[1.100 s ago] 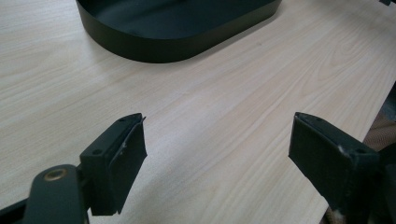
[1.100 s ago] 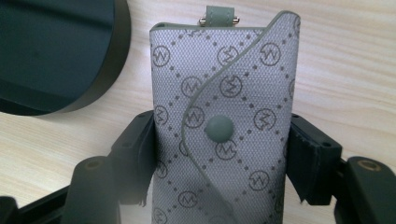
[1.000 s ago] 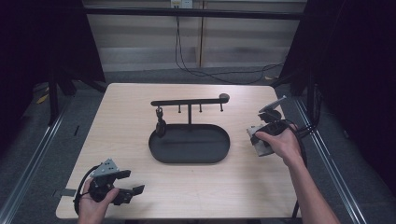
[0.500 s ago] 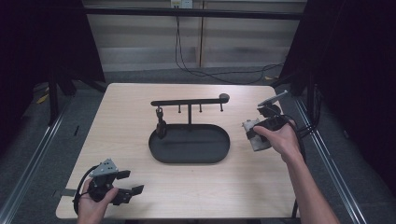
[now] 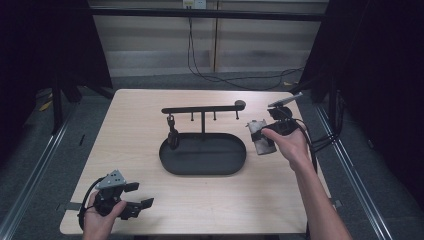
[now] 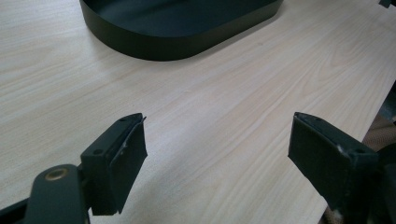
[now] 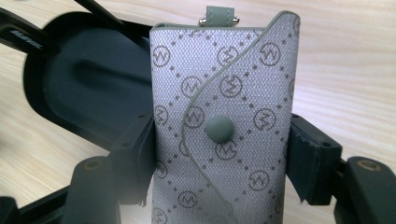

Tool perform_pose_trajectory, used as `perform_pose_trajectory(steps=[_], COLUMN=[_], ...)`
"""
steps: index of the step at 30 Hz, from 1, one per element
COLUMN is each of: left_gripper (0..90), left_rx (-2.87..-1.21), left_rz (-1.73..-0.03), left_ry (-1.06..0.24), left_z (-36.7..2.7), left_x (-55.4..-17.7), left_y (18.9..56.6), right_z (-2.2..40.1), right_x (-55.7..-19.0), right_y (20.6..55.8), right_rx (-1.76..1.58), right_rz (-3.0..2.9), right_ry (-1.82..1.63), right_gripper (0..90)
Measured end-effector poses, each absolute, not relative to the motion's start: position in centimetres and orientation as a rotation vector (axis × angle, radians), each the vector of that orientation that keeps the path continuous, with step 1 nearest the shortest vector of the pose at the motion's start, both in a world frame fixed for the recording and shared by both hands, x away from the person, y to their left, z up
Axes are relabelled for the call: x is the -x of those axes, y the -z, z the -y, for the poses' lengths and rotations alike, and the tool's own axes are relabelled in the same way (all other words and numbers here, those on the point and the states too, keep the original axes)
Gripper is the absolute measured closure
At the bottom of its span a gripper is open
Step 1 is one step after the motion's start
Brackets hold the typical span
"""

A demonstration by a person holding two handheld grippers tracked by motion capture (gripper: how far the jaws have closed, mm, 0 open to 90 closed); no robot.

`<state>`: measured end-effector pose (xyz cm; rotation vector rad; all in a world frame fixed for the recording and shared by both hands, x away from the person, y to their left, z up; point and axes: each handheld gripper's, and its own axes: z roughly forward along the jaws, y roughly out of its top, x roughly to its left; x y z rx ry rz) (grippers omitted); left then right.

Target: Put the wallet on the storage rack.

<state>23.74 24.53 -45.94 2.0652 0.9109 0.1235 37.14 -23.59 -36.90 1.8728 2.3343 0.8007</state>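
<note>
Jaws of the right gripper clamped a grey monogrammed key pouch at 3 o'clock of the black tray; left gripper jaws stood apart, idle, at 7 o'clock on the surface; advised: keep pouch upright, loop toward the hook rack.

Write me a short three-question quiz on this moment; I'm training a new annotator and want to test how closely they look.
1. True or false: the left tongs are clamped on an object.
2. What do the right tongs hold? A) a black hook B) a grey patterned key pouch C) a cable
3. Fill in: the black stand's base is an oval ____.

Key
1. False. Their jaws stand apart over the bare wooden table.
2. B. The grey patterned key pouch, closed with a snap button, sits between the jaws, beside the black stand.
3. Tray: the oval tray lies under the hook bar.
</note>
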Motion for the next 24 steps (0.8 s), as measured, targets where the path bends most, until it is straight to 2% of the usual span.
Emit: perform_pose_trajectory(steps=[7, 24], left_gripper=[18.9, 18.9], left_rx=[-2.072, -2.075], left_rz=[-0.911, -0.908], left_ry=[-0.128, -0.131], left_z=[-24.5, -24.5], left_x=[-23.7, -23.7], left_y=[46.0, 45.9], right_z=[22.3, 20.1], right_x=[-37.3, -38.0], right_y=[36.8, 39.2], right_rx=[-1.862, -1.873], right_rz=[-2.342, -2.376], right_ry=[-0.87, -0.985], right_gripper=[33.5, 33.4])
